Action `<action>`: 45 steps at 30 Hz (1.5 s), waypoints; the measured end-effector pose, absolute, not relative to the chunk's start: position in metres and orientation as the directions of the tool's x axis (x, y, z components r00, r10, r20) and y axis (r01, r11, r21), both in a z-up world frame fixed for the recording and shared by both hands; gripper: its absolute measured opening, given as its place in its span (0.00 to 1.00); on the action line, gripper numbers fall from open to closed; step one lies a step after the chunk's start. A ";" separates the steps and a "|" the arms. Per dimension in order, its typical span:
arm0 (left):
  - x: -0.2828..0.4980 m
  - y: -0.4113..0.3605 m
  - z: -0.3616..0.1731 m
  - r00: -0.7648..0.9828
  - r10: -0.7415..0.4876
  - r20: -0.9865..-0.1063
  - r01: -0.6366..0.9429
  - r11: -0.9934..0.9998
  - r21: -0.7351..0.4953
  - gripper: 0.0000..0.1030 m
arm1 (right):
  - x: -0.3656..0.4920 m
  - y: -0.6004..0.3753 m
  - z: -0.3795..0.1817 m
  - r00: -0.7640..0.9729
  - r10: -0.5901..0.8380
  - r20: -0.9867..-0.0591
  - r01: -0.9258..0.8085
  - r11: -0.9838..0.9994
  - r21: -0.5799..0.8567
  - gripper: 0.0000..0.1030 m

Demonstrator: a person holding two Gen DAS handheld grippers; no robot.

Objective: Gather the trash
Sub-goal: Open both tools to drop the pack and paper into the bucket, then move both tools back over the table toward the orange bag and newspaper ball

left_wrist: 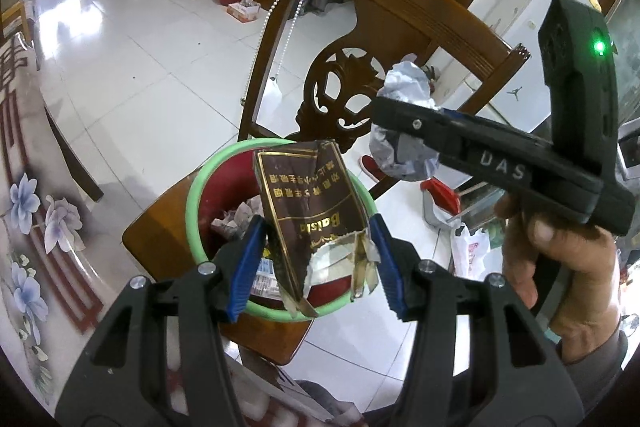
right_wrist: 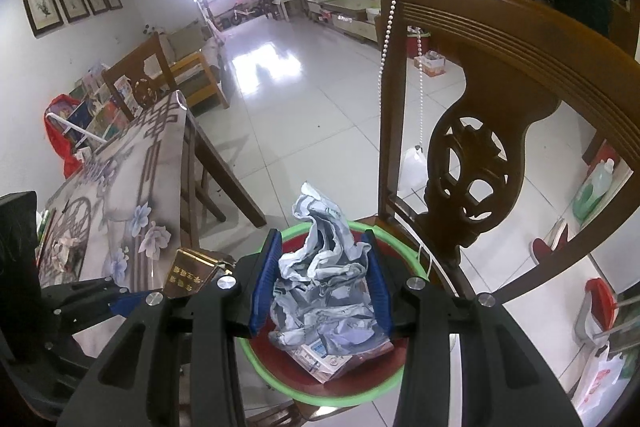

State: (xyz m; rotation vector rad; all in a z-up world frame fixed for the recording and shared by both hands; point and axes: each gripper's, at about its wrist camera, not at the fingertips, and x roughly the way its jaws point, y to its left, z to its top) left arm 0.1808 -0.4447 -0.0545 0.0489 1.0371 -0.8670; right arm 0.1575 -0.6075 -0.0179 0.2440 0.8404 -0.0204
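A torn brown cigarette packet (left_wrist: 316,223) is seen pinched between the blue pads of the left gripper (left_wrist: 318,259), its long axis upright, and it is held directly above the red bin with the green rim (left_wrist: 192,195) standing on the wooden chair (left_wrist: 400,15). A crumpled wad of grey-white paper (right_wrist: 324,267) is clamped in the right gripper (right_wrist: 320,279), likewise poised over the bin's mouth. Both loads are judged to lie straight above the opening, so only a release downward appears required.
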 end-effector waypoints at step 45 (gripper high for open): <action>0.149 -0.273 -0.010 0.446 -0.523 -0.726 0.479 0.825 -0.301 0.95 | 0.176 -0.519 0.000 0.683 0.069 -0.727 0.040 0.991 0.131 0.93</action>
